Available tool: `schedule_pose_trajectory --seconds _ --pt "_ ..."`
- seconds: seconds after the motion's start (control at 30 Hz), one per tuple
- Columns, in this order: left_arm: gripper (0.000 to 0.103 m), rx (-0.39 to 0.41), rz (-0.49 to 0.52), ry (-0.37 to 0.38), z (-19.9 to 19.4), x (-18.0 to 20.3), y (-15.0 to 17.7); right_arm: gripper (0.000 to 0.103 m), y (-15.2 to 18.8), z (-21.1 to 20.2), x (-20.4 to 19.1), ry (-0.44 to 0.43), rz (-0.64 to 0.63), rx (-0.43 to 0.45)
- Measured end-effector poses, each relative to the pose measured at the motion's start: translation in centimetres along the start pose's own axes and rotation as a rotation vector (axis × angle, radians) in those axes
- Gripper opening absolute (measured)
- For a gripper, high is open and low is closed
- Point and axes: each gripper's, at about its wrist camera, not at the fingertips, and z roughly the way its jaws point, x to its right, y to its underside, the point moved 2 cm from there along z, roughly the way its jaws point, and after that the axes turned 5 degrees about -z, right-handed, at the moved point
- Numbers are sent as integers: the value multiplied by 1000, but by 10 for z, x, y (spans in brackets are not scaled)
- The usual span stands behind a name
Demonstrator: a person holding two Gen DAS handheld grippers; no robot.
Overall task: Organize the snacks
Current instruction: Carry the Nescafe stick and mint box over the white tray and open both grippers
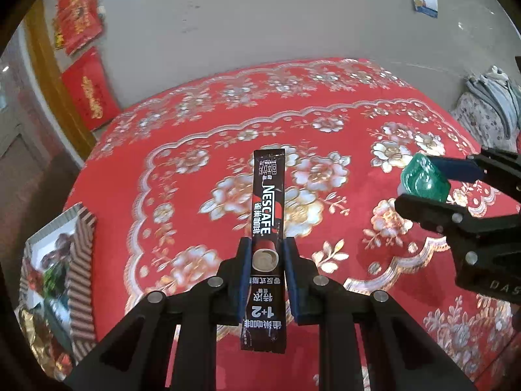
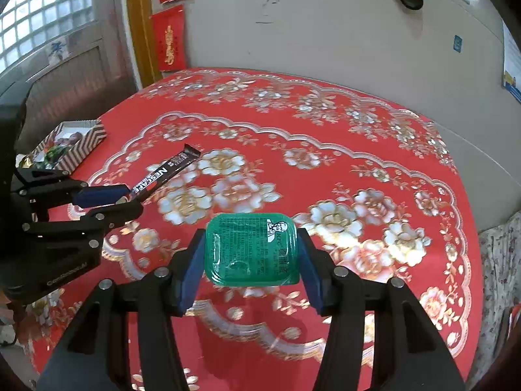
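My left gripper (image 1: 267, 254) is shut on a dark Nescafe coffee stick (image 1: 267, 202) and holds it above the red floral tablecloth (image 1: 195, 123). It also shows in the right wrist view (image 2: 122, 200) with the coffee stick (image 2: 162, 174) pointing away. My right gripper (image 2: 250, 244) is shut on a green KFC sauce tub (image 2: 250, 249) above the table. In the left wrist view the right gripper (image 1: 423, 185) holds the green tub (image 1: 423, 179) at the right.
A striped cardboard box (image 1: 81, 260) with several wrapped snacks sits at the table's left edge; it also shows in the right wrist view (image 2: 88, 145). A wall with red banners (image 1: 88, 88) stands behind the table. Folded cloth (image 1: 488, 104) lies at the far right.
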Motion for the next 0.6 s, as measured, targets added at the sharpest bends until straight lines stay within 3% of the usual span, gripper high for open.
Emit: schedule_pose_trajectory --seconds 0.6 --pt "20 51 -76 -66 -42 -45 30 52 3 -7 -67 -74 -44 30"
